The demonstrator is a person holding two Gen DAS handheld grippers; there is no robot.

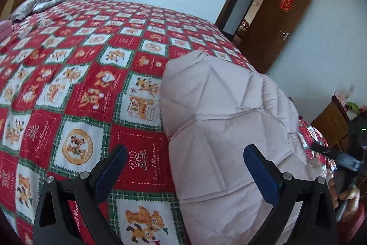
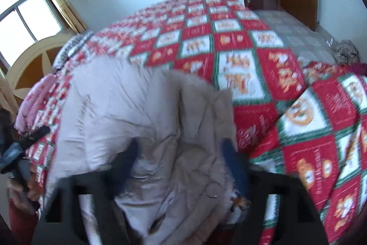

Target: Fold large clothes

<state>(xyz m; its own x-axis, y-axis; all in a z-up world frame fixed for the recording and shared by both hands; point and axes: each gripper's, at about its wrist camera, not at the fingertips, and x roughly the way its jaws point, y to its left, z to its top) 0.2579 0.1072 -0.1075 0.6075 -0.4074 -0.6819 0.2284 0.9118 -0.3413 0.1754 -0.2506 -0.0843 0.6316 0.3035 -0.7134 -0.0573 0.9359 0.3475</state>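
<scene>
Pale quilted coat (image 1: 231, 130) — lengthwise up bedspread (image 1: 91, 75), left tool (image 1: 183, 178) agape, right tool (image 2: 181, 167) — straddling coat, grip unclear

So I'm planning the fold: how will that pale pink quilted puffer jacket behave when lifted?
The pale pink quilted puffer jacket looks puffy, so probably light for its bulk. It drapes in soft creases, so likely floppy. Its smooth shell may slip in the right tongs.
</scene>
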